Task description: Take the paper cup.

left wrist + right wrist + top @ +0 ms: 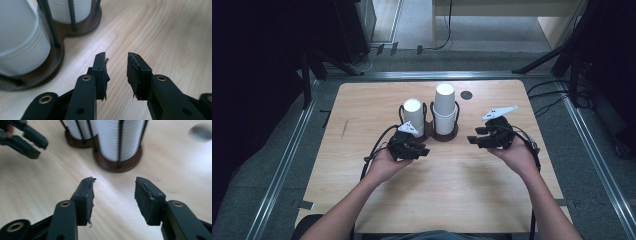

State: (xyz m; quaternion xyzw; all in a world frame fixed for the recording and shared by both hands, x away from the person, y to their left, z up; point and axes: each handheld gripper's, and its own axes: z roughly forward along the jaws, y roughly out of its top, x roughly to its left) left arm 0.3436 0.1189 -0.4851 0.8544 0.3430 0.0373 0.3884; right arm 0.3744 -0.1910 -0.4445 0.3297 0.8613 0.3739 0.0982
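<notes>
Two cup stacks [436,112] could be toppled if struck by the left gripper [117,72] or right gripper [115,200], whose fingers are held apart, empty.

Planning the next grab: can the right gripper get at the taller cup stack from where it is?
Probably yes. The right gripper hangs with empty, parted jaws facing the taller cup stack, with bare table between. The holder's thin black rods ring the cups, so gripping above them looks easier.

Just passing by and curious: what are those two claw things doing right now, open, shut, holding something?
Left gripper: jaws apart, nothing between them.
Right gripper: jaws apart, nothing between them.
</notes>
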